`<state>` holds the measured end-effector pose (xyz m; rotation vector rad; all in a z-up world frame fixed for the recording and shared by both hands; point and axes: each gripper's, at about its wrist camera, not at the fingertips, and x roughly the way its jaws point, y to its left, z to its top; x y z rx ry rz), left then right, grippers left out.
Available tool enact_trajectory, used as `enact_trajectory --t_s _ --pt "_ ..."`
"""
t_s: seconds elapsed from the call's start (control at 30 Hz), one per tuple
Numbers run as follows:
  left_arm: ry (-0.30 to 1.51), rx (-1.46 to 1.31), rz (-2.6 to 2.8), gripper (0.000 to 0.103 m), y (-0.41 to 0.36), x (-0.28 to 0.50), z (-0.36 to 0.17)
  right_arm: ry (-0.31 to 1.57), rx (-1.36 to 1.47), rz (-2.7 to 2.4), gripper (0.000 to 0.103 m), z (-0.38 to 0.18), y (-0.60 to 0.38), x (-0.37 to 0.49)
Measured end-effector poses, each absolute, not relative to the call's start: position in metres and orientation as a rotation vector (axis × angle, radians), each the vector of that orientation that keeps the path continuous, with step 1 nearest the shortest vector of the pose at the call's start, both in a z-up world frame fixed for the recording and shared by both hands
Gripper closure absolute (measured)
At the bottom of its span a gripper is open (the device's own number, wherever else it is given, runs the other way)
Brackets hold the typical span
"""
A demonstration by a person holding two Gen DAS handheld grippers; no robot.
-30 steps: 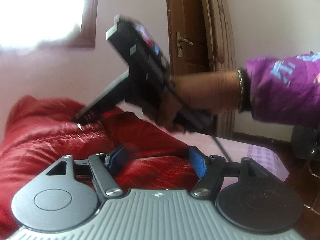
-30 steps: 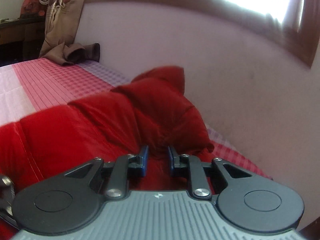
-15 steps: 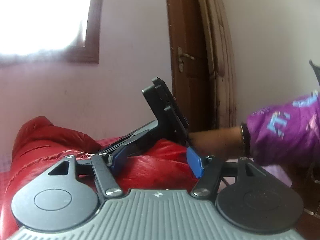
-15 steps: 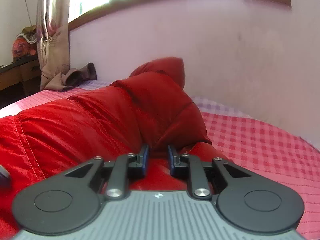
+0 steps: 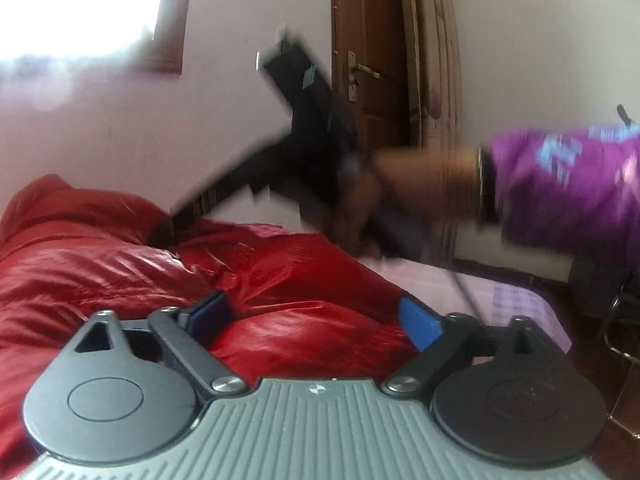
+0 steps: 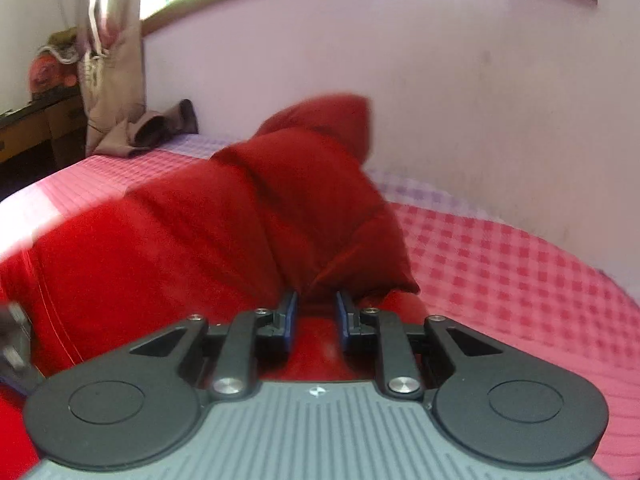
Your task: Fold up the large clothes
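Note:
A puffy red jacket (image 5: 280,280) lies heaped on a bed with a pink checked sheet (image 6: 500,264). My left gripper (image 5: 314,318) stands open just above the jacket's near part, its blue pads (image 5: 420,324) wide apart with nothing pinched. My right gripper (image 6: 316,312) has its jaws close together on a fold of the jacket (image 6: 280,208), whose hood end rises behind the fingertips. In the left wrist view the right gripper (image 5: 170,226), blurred and held by a hand with a purple sleeve (image 5: 560,192), meets the jacket at its far ridge.
A pale wall (image 6: 440,80) runs along the bed's far side under a window (image 5: 80,8). A brown garment (image 6: 152,128) and a curtain (image 6: 112,48) sit at the bed's far corner. A wooden door (image 5: 368,60) stands behind; the bed edge (image 5: 552,312) drops at right.
In the left wrist view the right gripper's body has swung upward, still touching the jacket. The right wrist view has rolled, showing more checked sheet; the fold stays between its jaws.

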<state>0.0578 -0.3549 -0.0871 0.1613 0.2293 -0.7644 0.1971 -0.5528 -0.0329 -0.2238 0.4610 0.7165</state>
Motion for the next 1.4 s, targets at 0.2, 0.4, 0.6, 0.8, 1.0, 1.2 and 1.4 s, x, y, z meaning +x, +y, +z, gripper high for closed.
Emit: enact_trajectory --t_s 0.2,0.4,0.6,0.8,1.0,1.2,1.4 --pt "0.223 0.149 -0.766 0.007 -0.357 0.059 -0.088 0.327 -0.309 0.765 0.083 0.014 -0.517 0.181" --pt "0.220 0.149 -0.763 0.007 -0.358 0.058 -0.090 0.486 -0.395 0.677 0.084 -0.019 -0.471 0.224" --pt "0.199 0.182 -0.779 0.007 -0.366 0.055 -0.093 0.628 -0.234 0.693 0.084 -0.054 -0.492 0.256" --pt "0.188 0.237 -0.768 0.003 -0.373 0.051 -0.095 0.602 -0.174 0.691 0.083 -0.037 -0.515 0.247" --pt "0.182 0.181 -0.758 0.002 -0.367 0.049 -0.087 0.422 -0.134 0.752 0.082 -0.011 -0.573 0.146" --pt "0.178 0.168 -0.731 0.000 -0.355 0.031 -0.074 0.417 -0.208 0.703 0.083 -0.045 -0.579 0.078" --pt "0.168 0.175 -0.623 0.000 -0.322 0.014 -0.060 0.385 -0.165 0.607 0.083 -0.086 -0.571 0.072"
